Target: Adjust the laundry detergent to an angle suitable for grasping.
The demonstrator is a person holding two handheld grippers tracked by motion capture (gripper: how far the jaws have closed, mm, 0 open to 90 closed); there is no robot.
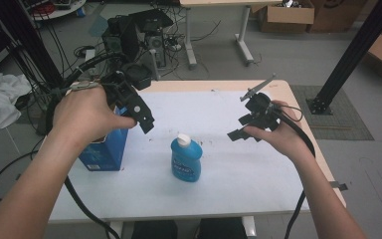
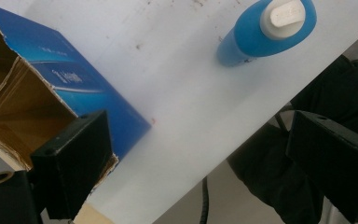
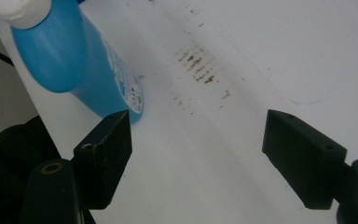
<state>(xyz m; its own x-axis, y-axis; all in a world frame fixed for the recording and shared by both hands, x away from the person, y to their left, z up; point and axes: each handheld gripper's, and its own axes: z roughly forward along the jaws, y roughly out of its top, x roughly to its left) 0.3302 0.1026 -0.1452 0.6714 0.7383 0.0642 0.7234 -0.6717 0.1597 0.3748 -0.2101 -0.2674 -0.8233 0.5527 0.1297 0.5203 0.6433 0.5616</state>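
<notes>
An upright blue plastic bottle [image 1: 186, 160] with white cap is approached by the right gripper [image 1: 242, 130] (jaws apart, empty); the left gripper [image 1: 146, 124], likewise open, is held over the torn blue cardboard box [image 1: 104, 152] left of it. Grasping remains undone.

Print on the bottle [image 1: 186, 160] and box [image 2: 81, 86] stays unreadable.

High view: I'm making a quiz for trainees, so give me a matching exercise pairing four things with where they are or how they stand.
Things:
1. blue bottle
2. blue carton
3. left gripper
4. right gripper

Places or states:
A. held open above the table's right half
B. stands upright mid-table, white cap on top
C. stands at the table's left edge, top torn open
D. held open just right of the carton's top

Pairs: 1-B, 2-C, 3-D, 4-A
</notes>
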